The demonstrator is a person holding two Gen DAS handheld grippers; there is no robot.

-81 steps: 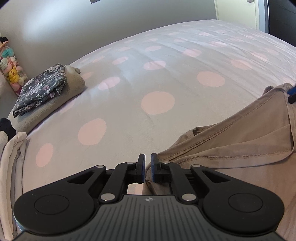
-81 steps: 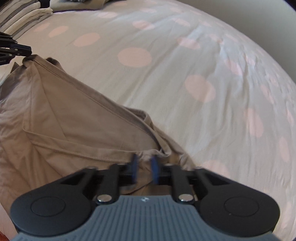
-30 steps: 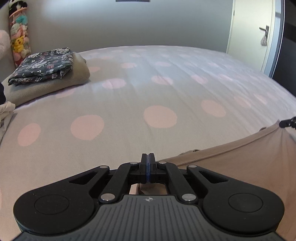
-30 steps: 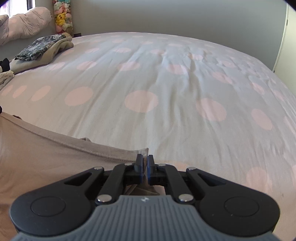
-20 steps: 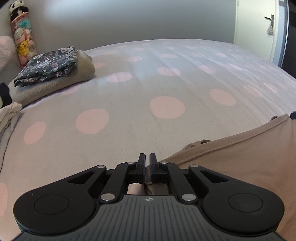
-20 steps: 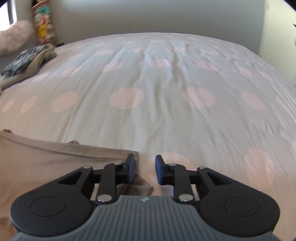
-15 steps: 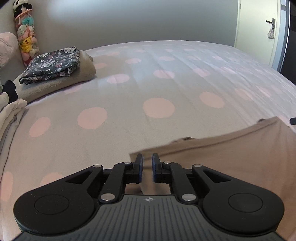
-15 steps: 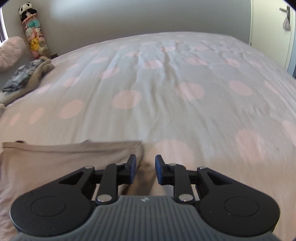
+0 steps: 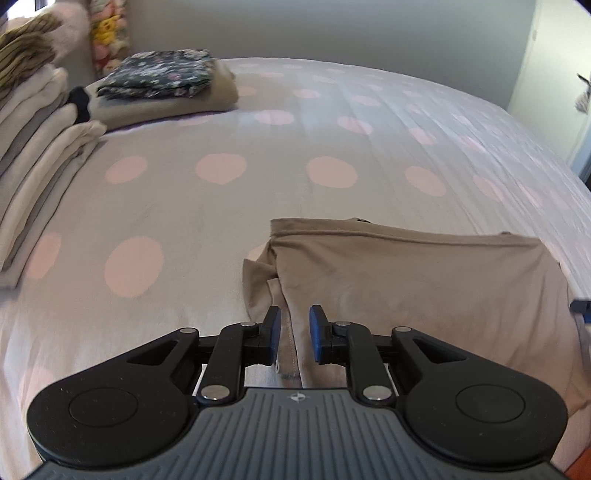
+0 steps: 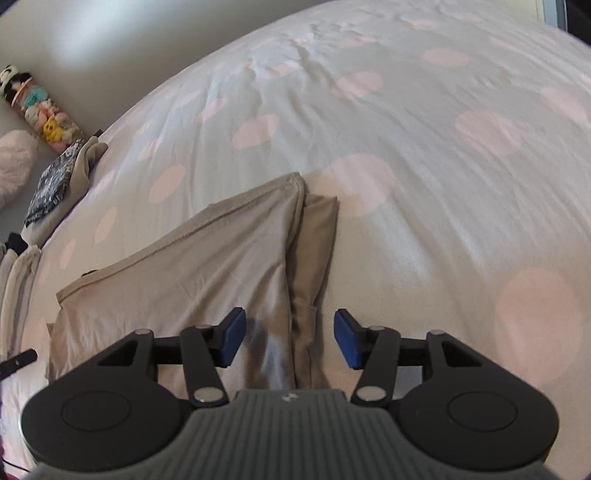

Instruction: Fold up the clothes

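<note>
A stack of folded clothes [image 9: 33, 155] is sitting at the left edge of the polka-dot bedspread [image 9: 221, 206]. The left gripper [image 9: 293, 332] and right gripper [image 10: 290, 338] are both hovering open over the flat beige garment [image 9: 424, 280].

2 low wrist views, shared garment [image 9: 424, 280]

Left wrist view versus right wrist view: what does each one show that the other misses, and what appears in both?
Only the left wrist view shows the tall stack of cream folded clothes in full, with a striped item on top, and the left gripper with its jaws open.

Only the right wrist view shows the fluffy pink cushion and the right gripper, jaws wide open.

Both show the tan garment lying folded on the polka-dot bedspread, the floral folded pile and the plush toys.
</note>
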